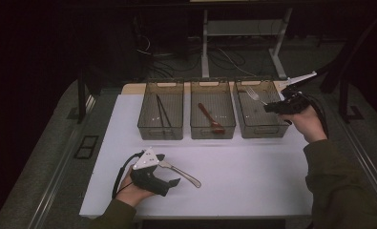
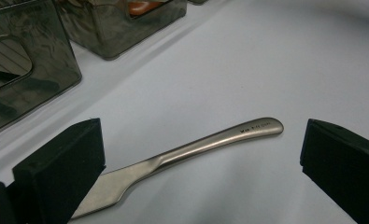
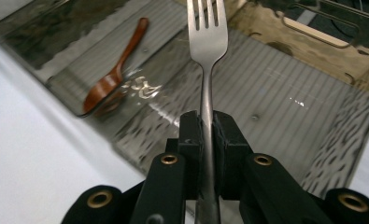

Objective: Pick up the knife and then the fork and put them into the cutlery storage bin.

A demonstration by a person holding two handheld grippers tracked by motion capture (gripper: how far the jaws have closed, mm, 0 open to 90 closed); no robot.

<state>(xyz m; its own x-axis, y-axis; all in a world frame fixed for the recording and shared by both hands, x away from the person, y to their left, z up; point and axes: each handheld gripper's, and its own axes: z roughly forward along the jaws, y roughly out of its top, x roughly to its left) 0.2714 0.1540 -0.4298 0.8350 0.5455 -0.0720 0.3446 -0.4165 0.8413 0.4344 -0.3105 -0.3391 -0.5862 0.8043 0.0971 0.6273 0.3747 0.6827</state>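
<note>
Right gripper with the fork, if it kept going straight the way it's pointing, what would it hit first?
Probably the ribbed floor of the right-hand bin. The right gripper, shut on the fork, points down into that bin; the tines would likely arrive first, though depth is unclear.

Wooden spoon (image 1: 211,119) in middle bin (image 1: 212,131), chopsticks (image 1: 162,114) left

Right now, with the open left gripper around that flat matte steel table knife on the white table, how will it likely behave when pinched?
The matte steel table knife is probably stiff: one solid metal piece. It lies flat on the white table, so the left gripper, jaws wide apart, may struggle to get under it. Its smooth handle could slip or pivot if pinched off-centre.
</note>
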